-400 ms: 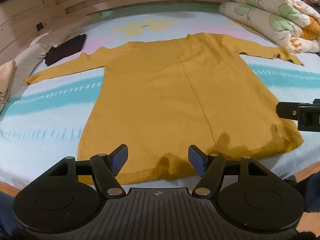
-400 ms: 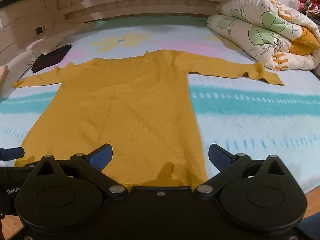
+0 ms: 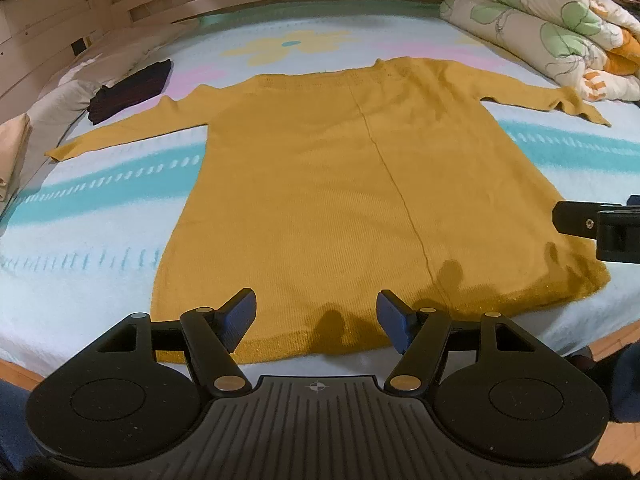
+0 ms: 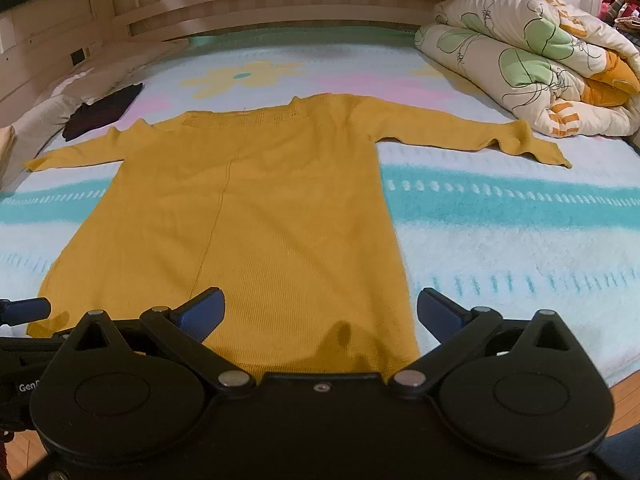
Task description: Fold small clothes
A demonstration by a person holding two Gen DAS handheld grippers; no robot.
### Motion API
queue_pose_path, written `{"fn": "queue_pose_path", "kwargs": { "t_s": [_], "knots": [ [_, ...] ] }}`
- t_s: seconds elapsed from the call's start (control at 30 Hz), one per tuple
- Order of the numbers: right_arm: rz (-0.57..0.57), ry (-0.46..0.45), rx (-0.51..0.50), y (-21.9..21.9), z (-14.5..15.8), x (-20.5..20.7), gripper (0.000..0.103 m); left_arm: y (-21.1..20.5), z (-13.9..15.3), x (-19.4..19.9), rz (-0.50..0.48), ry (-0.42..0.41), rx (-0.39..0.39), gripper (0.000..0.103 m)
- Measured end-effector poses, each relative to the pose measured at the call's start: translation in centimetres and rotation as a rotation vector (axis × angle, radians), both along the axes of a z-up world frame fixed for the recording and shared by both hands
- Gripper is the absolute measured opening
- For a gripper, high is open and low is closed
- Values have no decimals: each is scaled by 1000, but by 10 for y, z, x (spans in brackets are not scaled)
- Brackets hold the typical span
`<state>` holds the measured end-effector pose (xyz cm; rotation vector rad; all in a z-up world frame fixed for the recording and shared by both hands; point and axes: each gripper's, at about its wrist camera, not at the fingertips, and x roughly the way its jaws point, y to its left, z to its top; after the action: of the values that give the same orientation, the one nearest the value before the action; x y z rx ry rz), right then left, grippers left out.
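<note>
A mustard-yellow sweater (image 3: 344,200) lies flat on the bed (image 3: 100,216), spread out with both sleeves stretched to the sides and its hem at the near edge. The left gripper (image 3: 316,322) hovers just above the near hem, a little left of the centre seam, with its fingers spread wide and nothing between them. The right gripper (image 4: 320,316) is over the near right corner of the hem (its blue fingertips straddle the sweater's right edge), also wide open and holding nothing. In the left wrist view part of the right gripper juts in from the right edge, over the hem's right corner.

A dark folded garment (image 3: 132,90) sits at the far left beside a pillow (image 3: 64,100), well apart from the sweater. A rolled floral quilt (image 4: 532,64) lies at the far right, near the right sleeve's cuff.
</note>
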<state>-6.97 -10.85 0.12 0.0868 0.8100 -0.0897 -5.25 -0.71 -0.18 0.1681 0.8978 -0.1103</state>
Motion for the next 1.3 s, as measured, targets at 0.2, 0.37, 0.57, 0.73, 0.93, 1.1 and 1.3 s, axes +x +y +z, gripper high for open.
{"fn": "queue_pose_path", "kwargs": {
  "t_s": [0.2,0.37,0.57,0.73,0.93,1.1,1.3],
  "knots": [
    [3,4,1,2,-1,0,102,0,-1,0,2,8,-2,66],
    [4,5,1,2,-2,1,102,-1,-1,0,5,10,-2,66],
    [9,21,-1,3,-3,2,102,-1,-2,1,6,14,-4,66],
    [13,39,-16,3,-3,4,102,0,-2,1,7,18,-9,66],
    [16,42,-8,4,-4,5,102,0,-2,3,14,26,-19,66],
    [23,37,-2,7,-5,6,102,0,-2,3,15,34,-27,66],
    [27,44,-1,8,-6,7,102,2,-1,5,15,43,-37,66]
  ]
}}
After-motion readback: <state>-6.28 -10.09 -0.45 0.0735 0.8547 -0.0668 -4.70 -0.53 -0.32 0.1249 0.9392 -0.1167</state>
